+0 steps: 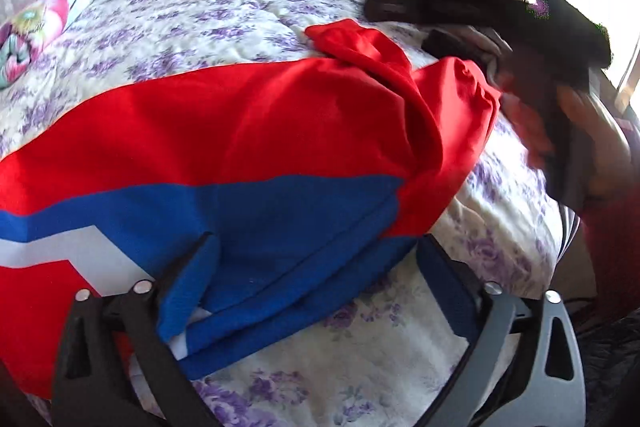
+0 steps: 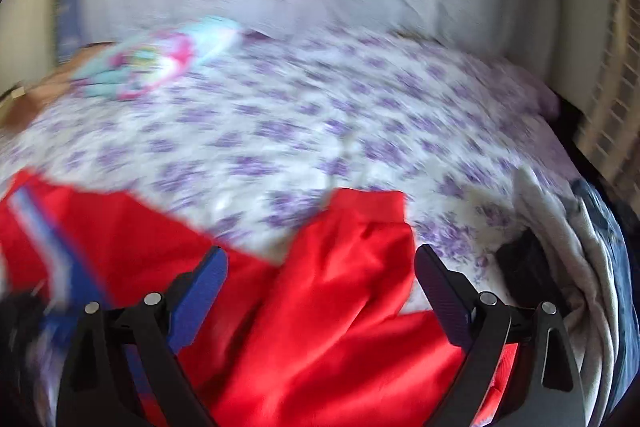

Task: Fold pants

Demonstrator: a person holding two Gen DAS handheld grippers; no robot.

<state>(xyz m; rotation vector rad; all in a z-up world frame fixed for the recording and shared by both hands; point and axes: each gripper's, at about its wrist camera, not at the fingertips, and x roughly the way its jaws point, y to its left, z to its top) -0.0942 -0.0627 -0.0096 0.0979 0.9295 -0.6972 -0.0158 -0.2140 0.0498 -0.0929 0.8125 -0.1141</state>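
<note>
The red fleece pants with a blue and white zigzag band (image 1: 248, 131) lie spread across the bed with the purple-flowered white cover (image 1: 192, 11), taking up the near half of it. In the left wrist view the blue part sits nearest, its doubled edge reaching in between the two fingers, while a red leg end (image 1: 352, 39) is rucked up at the far right.

The left gripper (image 1: 316, 259) has its fingers spread wide; the blue cloth lies between them but is not pinched, so it holds nothing. It seems placed low over the near edge so that it can close on that hem or pin it down.

The right gripper (image 2: 320, 267) is also wide open, hanging over the red leg with its cuffed end (image 2: 368, 203) just beyond the fingertips; nothing is gripped. From the left wrist view it shows as a dark blurred shape at the far right, above the bunched red cloth. The right wrist picture is smeared, so that hand is likely in motion.

I judge the fold to be at an early stage: the cloth is flat but wrinkled, and both hands look poised to take hold.

A bright pink and turquoise cushion (image 1: 36, 27) rests at the far left, and a pile of white and dark clothes (image 2: 576, 259) lies at the right edge.
</note>
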